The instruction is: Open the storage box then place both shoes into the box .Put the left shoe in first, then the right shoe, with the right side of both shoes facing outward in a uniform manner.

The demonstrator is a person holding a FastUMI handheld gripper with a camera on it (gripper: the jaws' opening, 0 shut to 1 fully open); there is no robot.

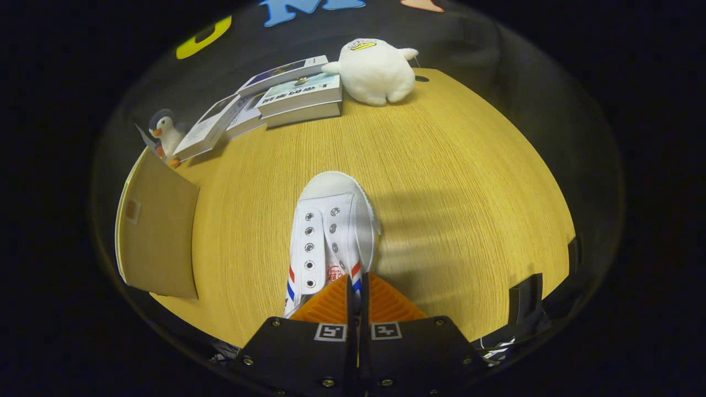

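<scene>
A white canvas shoe (331,220) with metal eyelets and red and blue stripes points away from me, toe toward the far side of the wooden table (469,182). My gripper (357,289) is shut on the shoe's collar edge near the heel, and a thin strip of white fabric shows between the two fingers. A shadow falls on the table to the shoe's right, so the shoe seems to be raised off the wood. The tan storage box (157,231) stands to the left of the shoe; I see a flat brown face of it.
Several books (300,96) lie in a loose pile at the far side of the table. A white plush duck (378,71) sits to their right, and a small penguin toy (165,135) stands just behind the box. Dark clamps (525,298) sit at the table's near right edge.
</scene>
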